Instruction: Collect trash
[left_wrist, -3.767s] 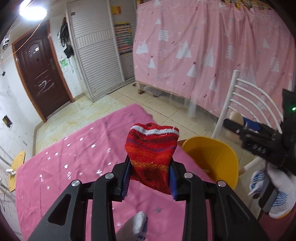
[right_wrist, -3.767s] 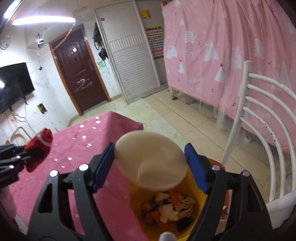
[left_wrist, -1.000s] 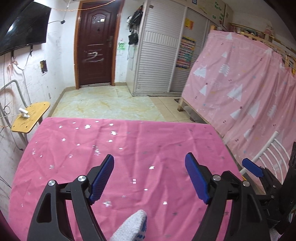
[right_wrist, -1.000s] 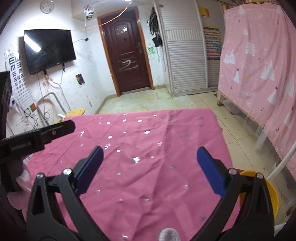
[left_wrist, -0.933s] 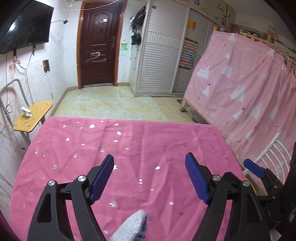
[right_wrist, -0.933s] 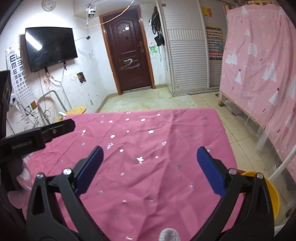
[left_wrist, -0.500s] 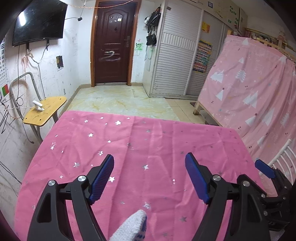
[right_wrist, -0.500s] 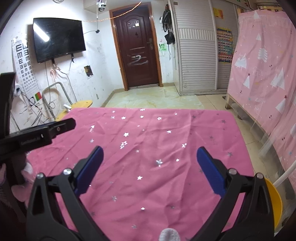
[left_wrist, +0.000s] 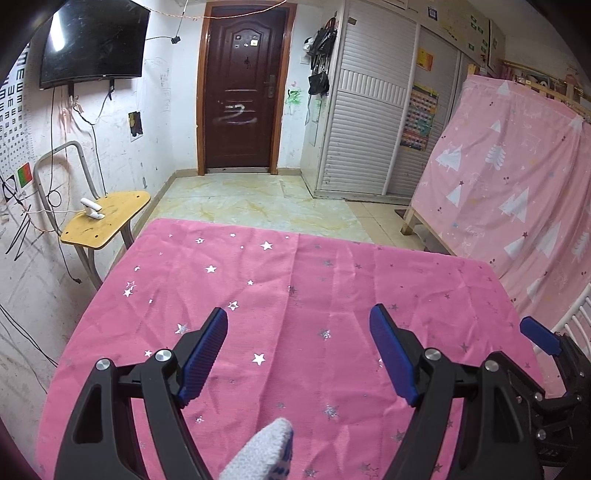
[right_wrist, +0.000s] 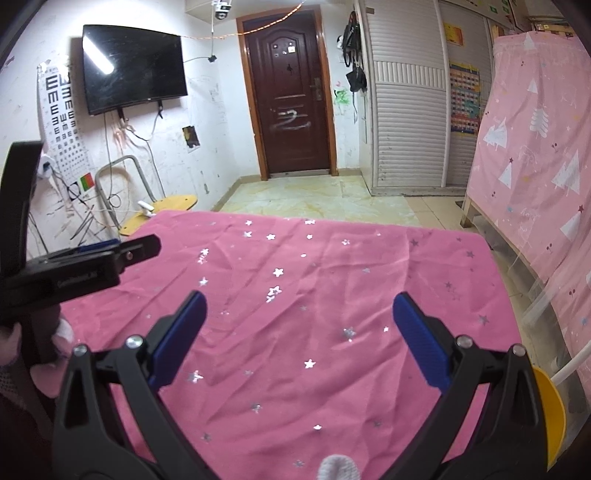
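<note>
My left gripper is open and empty, held above the table with the pink star-print cloth. My right gripper is open and empty above the same cloth. No trash shows on the cloth in either view. The yellow bin shows only as a rim at the table's right edge in the right wrist view. The left gripper shows at the left of the right wrist view, and the right gripper shows at the right of the left wrist view.
A small wooden side table with a white object stands left of the table. A white chair frame is at the right edge. A pink curtain hangs on the right. A dark door and tiled floor lie beyond.
Both grippers let go of their items, a red knit sock and a pale round piece, and swung left from the bin to face the cloth. In the last second the view kept shifting left.
</note>
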